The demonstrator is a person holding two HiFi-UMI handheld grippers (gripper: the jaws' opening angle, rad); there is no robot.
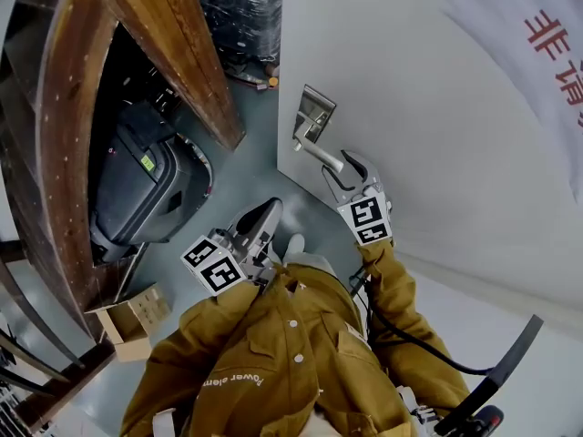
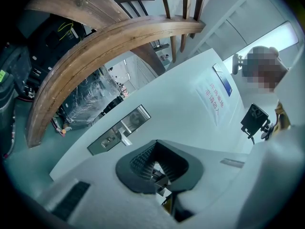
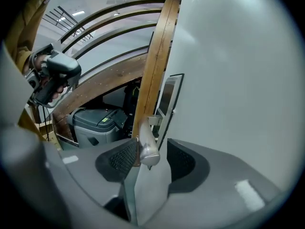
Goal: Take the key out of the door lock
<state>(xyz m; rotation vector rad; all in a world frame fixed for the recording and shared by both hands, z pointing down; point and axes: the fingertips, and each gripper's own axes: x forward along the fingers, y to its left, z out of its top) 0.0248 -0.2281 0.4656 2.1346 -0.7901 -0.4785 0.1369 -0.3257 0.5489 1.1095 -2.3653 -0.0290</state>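
Observation:
The white door [image 1: 437,107] carries a metal lock plate [image 1: 314,107] with a silver lever handle [image 1: 319,153]. My right gripper [image 1: 351,178] is at the lever's free end. In the right gripper view the handle tip [image 3: 147,151] lies between the open jaws of that gripper [image 3: 151,165], with a gap to each pad. My left gripper [image 1: 271,215] is drawn back from the door, close to my chest. It [image 2: 159,173] is shut, and a small silvery piece that looks like the key [image 2: 161,176] is pinched between its pads. The lock plate [image 2: 119,130] lies ahead of it.
A curved wooden stair rail [image 1: 164,44] runs along the left. Under it stands a grey machine [image 1: 146,189], with a cardboard box [image 1: 137,317] on the floor beside it. Wrapped goods [image 1: 237,7] lie beyond the door's edge. A notice with red print [image 1: 547,44] hangs on the door.

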